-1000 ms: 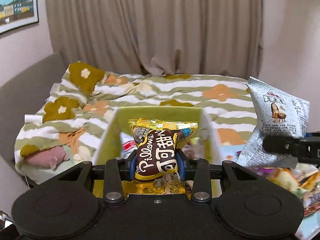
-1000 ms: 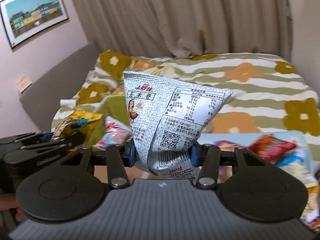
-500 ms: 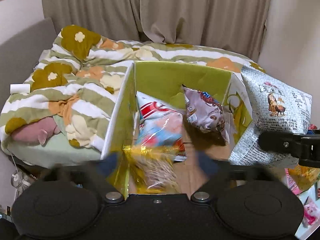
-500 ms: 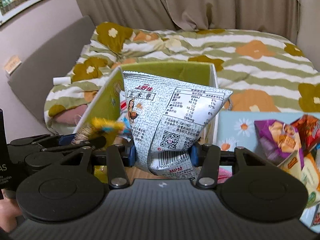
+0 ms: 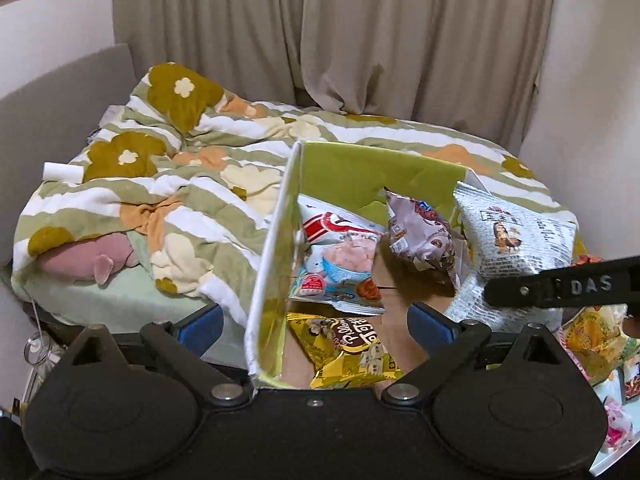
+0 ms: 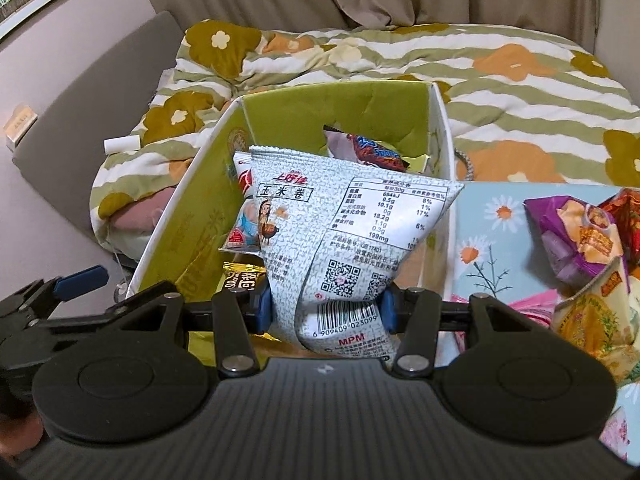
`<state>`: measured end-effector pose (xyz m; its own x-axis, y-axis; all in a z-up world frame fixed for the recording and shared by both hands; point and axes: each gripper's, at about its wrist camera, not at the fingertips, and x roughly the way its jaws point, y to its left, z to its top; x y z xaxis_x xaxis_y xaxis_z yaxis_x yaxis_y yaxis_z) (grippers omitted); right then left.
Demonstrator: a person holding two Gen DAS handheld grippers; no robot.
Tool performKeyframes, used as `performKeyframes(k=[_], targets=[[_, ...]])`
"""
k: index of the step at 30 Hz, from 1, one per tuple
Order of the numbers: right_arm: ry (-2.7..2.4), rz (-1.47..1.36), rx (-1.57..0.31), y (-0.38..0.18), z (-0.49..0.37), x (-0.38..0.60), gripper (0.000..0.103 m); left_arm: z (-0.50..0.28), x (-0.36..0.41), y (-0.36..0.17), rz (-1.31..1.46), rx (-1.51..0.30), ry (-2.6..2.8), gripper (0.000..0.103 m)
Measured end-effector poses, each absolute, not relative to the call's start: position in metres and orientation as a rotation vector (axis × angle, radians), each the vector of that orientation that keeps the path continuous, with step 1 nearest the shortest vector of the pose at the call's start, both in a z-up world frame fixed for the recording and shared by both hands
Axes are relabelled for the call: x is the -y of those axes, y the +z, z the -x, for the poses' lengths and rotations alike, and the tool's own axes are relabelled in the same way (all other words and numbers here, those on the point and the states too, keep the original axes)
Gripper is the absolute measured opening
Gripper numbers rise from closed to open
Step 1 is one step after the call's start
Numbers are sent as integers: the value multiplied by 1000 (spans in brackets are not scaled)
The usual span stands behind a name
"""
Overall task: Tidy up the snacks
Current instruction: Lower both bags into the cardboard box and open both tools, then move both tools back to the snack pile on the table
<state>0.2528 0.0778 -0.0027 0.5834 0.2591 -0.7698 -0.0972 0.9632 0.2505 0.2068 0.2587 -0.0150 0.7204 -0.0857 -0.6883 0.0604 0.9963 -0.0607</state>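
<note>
An open green-lined cardboard box stands beside a floral-quilted bed. The right gripper is clenched on the crimped bottom seam of a silver-white puffed foil snack bag, holding it over the box. The left gripper stands released and empty above a yellow-and-brown snack packet lying at the box's near edge. The silver bag looks light, air-filled, crinkly and slippery, so the flat seam seems the safest hold.
</note>
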Motion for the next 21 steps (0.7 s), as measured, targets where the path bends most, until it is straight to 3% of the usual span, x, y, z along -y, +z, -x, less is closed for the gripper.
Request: performKeyframes(k=[6,8,10,11,21], targets=[[246,-192,-965,-14,-265,-81,65,-200,-263,-11,44,-746,-47,100],[256,-195,-982,-19,-266,-83,69,-199,-262,-12,43,-743,-38,100],[268,-213,-967,-23,-266,-82,97,-198,-261,-12,40,-742,-33,100],[268,-217,-950,-24,-266,-82,103,-197,-260,-13,36,-740,-31,100],[271,-195,-855,-21,-241,-73,103,-190,-249,-11,16,-744,-54,100]])
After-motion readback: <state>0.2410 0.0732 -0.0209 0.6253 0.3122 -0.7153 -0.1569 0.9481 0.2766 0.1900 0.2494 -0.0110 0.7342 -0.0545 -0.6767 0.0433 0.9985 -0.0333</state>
